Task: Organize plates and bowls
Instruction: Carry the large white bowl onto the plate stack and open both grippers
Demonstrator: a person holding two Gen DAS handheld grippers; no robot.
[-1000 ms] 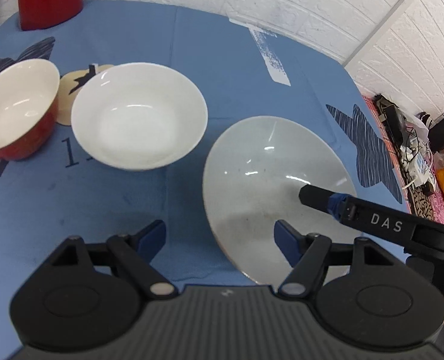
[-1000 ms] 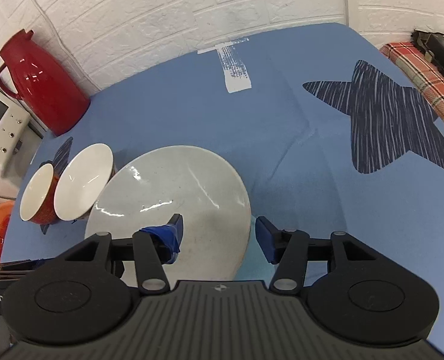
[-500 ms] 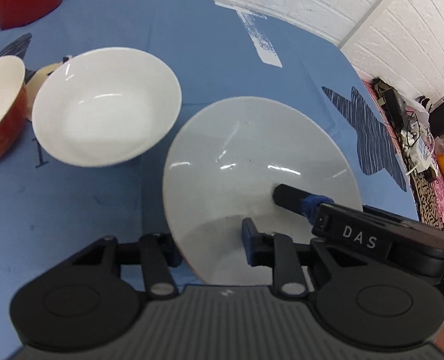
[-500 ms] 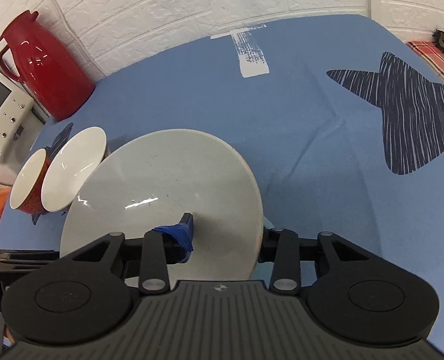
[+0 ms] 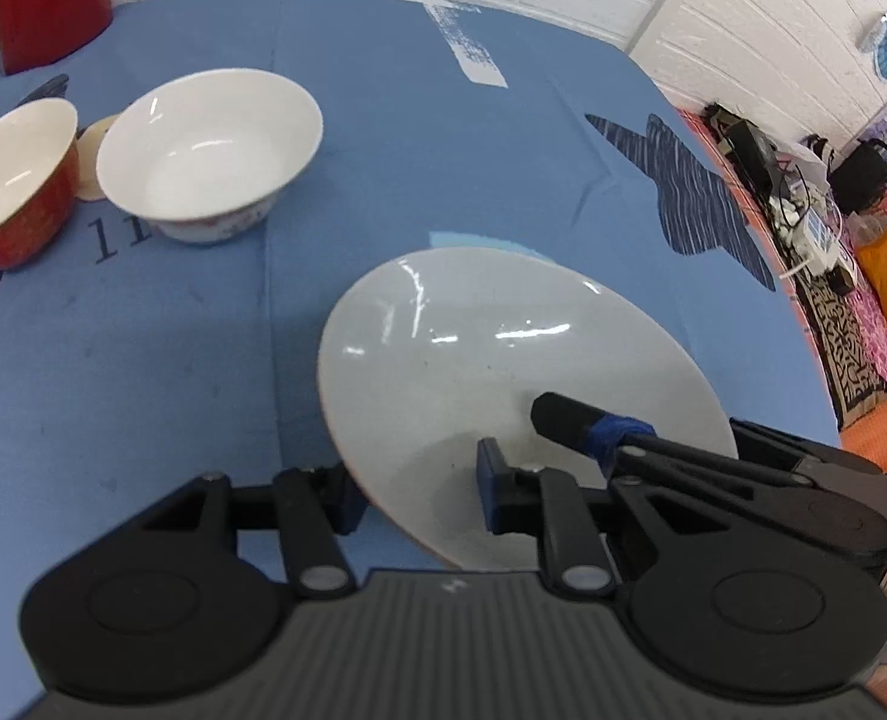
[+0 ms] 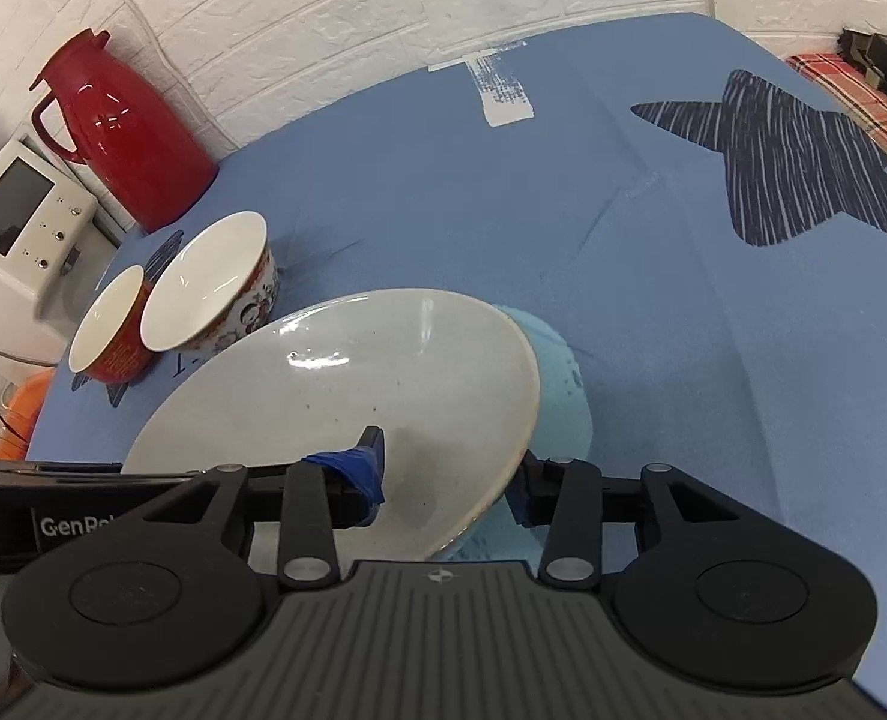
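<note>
The tabletop (image 5: 473, 138) under its blue cloth is the hard landing waiting for the big grey plate (image 5: 503, 372), and that's the worry right now. The plate sits tilted, near edge up off the cloth, with a light-blue dish (image 6: 557, 378) peeking out beneath its far side, and it's caught between two claws at once. If either one lets its bite slip, I'd expect the rim to skate off the pads and the plate to clatter down onto that blue dish.

Second risk: the two hands pulling at different angles could twist the glazed rim loose. Third: swing it left and it could clip the white bowl (image 5: 203, 144) or the red bowl (image 5: 14, 174), which stand touching each other, well apart from the plate, with a red thermos (image 6: 125, 138) behind them.

Now the poses. The left claw (image 5: 419, 492) angles steeply down, straddling the plate's near-left rim, jaws closing on it. The right claw (image 6: 449, 480) slants down less steeply across the near-right rim, one finger over the top face and one under. Its jaws are opening, easing their pinch, and that's the one to watch.
</note>
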